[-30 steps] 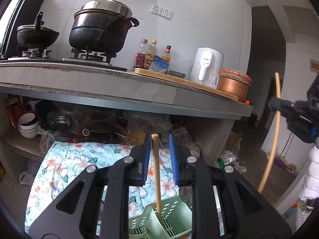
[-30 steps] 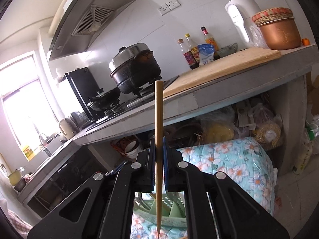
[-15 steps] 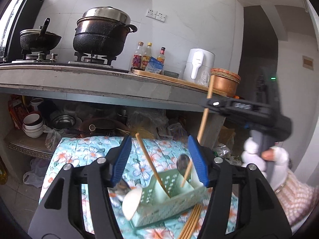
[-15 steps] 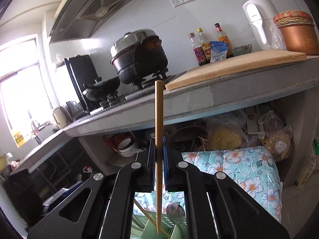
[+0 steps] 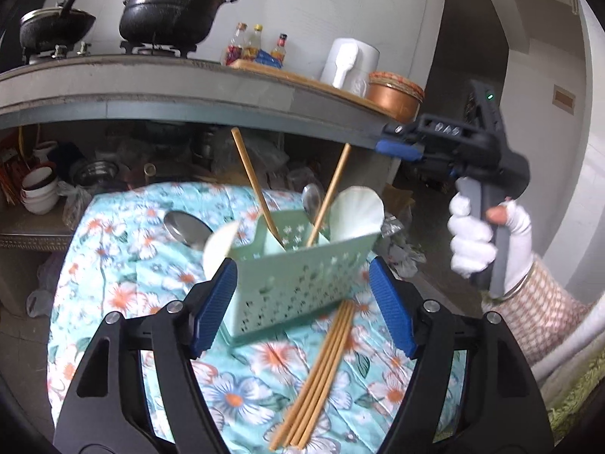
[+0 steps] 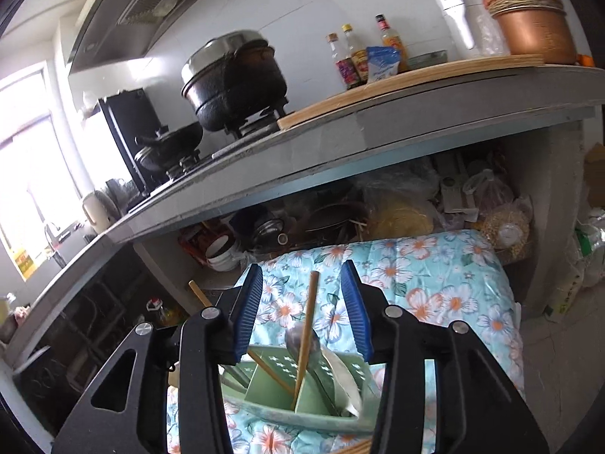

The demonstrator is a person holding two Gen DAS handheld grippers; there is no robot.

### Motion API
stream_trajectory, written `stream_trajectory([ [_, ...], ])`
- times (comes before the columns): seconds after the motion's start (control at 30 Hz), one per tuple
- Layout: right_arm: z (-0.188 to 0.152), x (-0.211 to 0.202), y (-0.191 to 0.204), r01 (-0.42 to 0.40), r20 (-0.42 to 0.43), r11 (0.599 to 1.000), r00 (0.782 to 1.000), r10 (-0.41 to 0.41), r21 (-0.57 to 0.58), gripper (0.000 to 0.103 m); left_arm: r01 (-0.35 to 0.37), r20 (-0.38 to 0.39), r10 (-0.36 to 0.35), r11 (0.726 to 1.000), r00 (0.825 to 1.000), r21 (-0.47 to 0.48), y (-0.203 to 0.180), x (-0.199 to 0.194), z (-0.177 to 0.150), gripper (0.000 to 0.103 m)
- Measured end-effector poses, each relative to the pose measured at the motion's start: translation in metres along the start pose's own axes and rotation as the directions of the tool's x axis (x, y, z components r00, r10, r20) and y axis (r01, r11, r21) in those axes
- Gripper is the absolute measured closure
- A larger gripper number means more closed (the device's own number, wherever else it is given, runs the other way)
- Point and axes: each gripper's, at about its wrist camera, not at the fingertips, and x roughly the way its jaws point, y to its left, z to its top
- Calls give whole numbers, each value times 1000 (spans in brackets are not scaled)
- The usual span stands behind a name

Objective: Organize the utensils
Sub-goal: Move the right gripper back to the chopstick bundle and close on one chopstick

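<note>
You are hovering both grippers, left gripper (image 5: 302, 302) wide, right gripper (image 6: 300, 310) half-open having just released a chopstick (image 6: 304, 336) into the caddy (image 5: 298, 276); descending further risks tipping it.

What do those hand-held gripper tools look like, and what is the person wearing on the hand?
Each tool is black plastic with triangular cut-outs, silver screws and ribbed blue pads on its fingers. The right gripper has a grey pistol handle and a small green light. The hand wears a white glove, above a checked pinkish sleeve.

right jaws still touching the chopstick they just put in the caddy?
Apart. In the right wrist view the right gripper has just been opening, and the chopstick stands free in the green caddy, floral cloth visible either side.
</note>
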Motion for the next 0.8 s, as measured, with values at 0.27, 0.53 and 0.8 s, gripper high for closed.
stream_trajectory([
  [0.27,-62,-42,-26,55,-107,990,993,-41,132,58,71,-137,-68,997,988,17,-1,28,-25,28],
  [0.53,-198,24,-65,34,-377,820,898,226,572,61,-28,-319,30,1000,947,10,14,73,-54,28],
  [0.8,-241,64,-68,80,-457,758,836,303,648,81,-88,-384,61,995,921,-53,37,78,-73,28],
])
